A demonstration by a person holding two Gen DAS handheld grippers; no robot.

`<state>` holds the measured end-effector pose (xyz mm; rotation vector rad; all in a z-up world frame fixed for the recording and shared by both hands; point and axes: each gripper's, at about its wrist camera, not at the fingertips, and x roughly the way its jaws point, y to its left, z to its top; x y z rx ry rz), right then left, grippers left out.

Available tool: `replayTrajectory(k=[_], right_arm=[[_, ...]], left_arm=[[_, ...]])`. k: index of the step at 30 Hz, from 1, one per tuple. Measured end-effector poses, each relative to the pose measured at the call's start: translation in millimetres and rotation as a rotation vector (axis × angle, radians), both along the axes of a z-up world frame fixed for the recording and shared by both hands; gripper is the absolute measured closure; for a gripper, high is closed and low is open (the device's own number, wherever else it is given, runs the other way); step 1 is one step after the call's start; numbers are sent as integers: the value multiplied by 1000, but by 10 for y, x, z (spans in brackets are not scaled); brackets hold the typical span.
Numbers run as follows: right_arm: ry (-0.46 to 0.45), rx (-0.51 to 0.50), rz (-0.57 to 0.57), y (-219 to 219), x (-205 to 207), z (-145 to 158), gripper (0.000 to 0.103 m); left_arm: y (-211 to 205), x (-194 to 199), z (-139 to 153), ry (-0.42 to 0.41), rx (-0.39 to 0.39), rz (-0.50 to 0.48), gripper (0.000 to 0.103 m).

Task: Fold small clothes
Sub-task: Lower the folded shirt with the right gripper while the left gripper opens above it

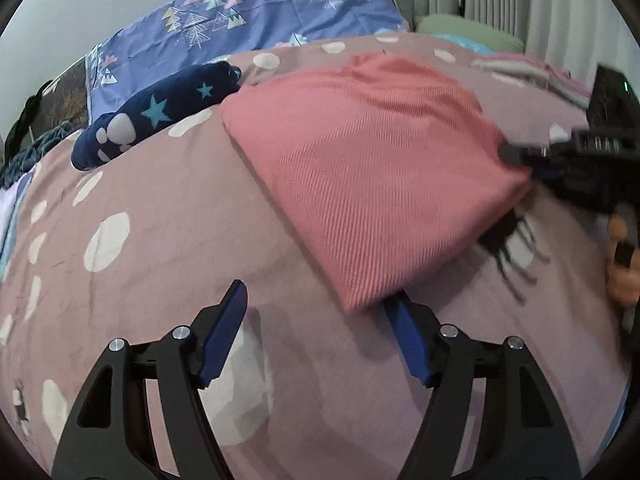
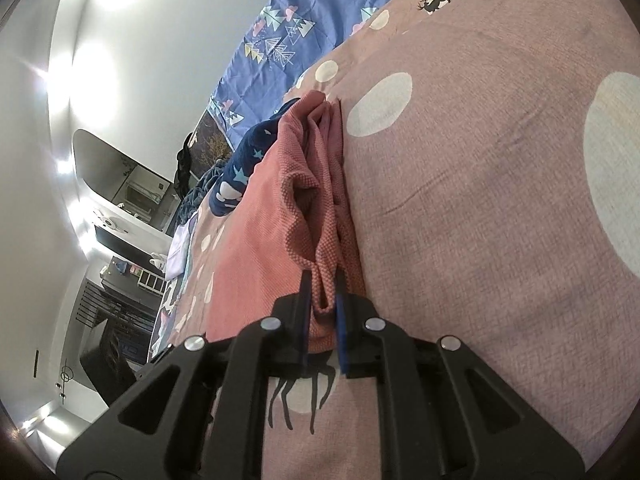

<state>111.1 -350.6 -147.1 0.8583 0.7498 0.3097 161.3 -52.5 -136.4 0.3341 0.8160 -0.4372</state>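
Coral knit garment (image 1: pixel 368 168) clamped at bunched corner by right gripper (image 2: pixel 323 300); left gripper (image 1: pixel 316 312) held wide apart, empty, at garment's near corner. Mauve dotted bedspread (image 1: pixel 160 240) beneath garment.

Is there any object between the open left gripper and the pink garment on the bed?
Nothing visible is in the way. The left gripper is open just before the near corner of the pink garment, with only the bedcover between them. The right gripper is shut on the garment's other end.
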Motion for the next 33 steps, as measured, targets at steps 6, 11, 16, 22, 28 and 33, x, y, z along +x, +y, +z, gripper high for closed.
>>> replayTrajectory(k=[6, 11, 16, 22, 28, 33], right_arm=[[-7, -22, -2, 37, 3, 1, 91], [-21, 24, -118, -159, -94, -18, 101], [-35, 63, -106, -207, -115, -34, 100], [-73, -130, -12, 125, -77, 132, 73], [-112, -101, -18, 105, -121, 157, 96], [9, -92, -9, 60, -80, -12, 94]], left_arm=[[-107, 59, 59, -70, 11, 37, 32], [192, 68, -53, -29, 2, 91, 31], [177, -6, -21, -36, 14, 65, 36], [201, -162, 193, 30, -130, -41, 83], [95, -139, 424, -44, -217, -90, 90], [-93, 112, -104, 45, -91, -92, 90]])
